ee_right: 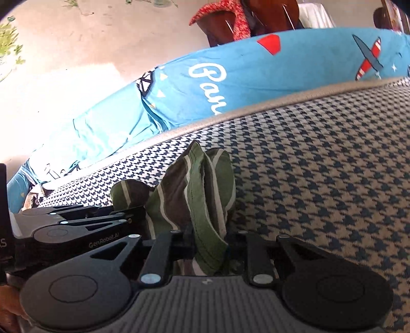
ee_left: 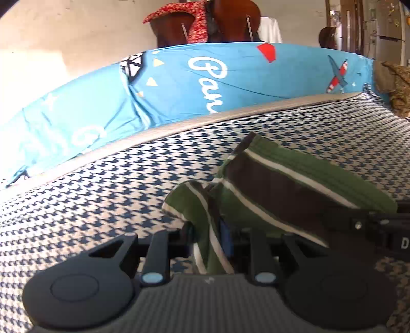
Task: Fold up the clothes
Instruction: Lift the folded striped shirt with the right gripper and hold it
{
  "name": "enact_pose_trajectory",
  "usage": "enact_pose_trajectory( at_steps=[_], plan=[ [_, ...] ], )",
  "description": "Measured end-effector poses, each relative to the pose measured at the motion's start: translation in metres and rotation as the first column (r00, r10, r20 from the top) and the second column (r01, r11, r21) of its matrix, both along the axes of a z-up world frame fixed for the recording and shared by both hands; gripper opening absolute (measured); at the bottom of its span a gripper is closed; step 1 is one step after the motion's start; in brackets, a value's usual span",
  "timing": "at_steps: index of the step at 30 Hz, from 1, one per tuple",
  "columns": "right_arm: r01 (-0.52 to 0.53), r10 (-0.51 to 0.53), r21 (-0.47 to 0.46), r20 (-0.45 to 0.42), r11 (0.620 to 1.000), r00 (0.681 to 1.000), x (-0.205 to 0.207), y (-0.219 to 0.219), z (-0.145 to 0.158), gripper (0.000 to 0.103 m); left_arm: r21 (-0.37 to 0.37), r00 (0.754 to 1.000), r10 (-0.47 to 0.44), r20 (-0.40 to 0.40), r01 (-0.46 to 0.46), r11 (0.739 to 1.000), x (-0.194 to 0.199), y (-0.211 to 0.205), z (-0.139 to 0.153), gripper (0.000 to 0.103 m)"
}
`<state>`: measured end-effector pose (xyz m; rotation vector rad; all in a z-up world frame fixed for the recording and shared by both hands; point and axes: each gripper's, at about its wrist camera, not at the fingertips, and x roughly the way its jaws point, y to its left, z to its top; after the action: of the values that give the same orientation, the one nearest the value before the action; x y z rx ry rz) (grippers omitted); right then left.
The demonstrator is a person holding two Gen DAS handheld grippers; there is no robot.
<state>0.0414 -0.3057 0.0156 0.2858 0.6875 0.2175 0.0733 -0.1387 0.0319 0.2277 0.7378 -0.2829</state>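
Matt striped cloth garment (ee_left: 282,184), woven houndstooth cover (ee_left: 102,205), smooth blue sheet (ee_left: 179,84)

Left gripper (ee_left: 212,235): jaws drawn close, pinched on green striped cloth (ee_left: 271,189), pitched downward. Right gripper (ee_right: 208,240): same, clamped on the cloth's other bunch, just right of the left gripper, tilted down.

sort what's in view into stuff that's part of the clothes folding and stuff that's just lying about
Part of the job:
- green striped garment, pinched by both grippers
- left gripper, shut on it
- right gripper, shut on it
- houndstooth cover, the surface under the garment

Just lying about:
- blue printed sheet
- red patterned cloth on a wooden chair
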Motion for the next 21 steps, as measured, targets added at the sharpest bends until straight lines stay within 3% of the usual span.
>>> enact_pose_trajectory(
  at_steps=[5,8,11,15,21],
  plan=[
    [0.005,-0.006,-0.021,-0.022,1.0,1.0,0.0,0.001,0.001,0.019,-0.132,0.991,0.018,-0.131,-0.036,0.991,0.016,0.02,-0.011,0.022],
    [0.035,-0.035,-0.006,-0.078,0.999,0.996,0.004,-0.005,-0.004,0.019,-0.21,0.981,0.033,-0.19,-0.074,0.975,0.027,0.035,-0.02,0.03],
    [0.064,-0.059,0.035,-0.122,0.997,0.991,0.009,-0.014,-0.01,0.019,-0.279,0.969,0.037,-0.244,-0.107,0.954,0.034,0.046,-0.029,0.039],
    [0.103,-0.084,0.096,-0.178,0.99,0.98,0.012,-0.025,-0.018,0.021,-0.335,0.955,0.045,-0.292,-0.146,0.931,0.042,0.057,-0.041,0.061],
    [0.147,-0.108,0.17,-0.221,0.974,0.969,0.008,-0.038,-0.025,0.027,-0.408,0.95,0.013,-0.313,-0.146,0.901,0.054,0.062,-0.05,0.076]
  ],
)
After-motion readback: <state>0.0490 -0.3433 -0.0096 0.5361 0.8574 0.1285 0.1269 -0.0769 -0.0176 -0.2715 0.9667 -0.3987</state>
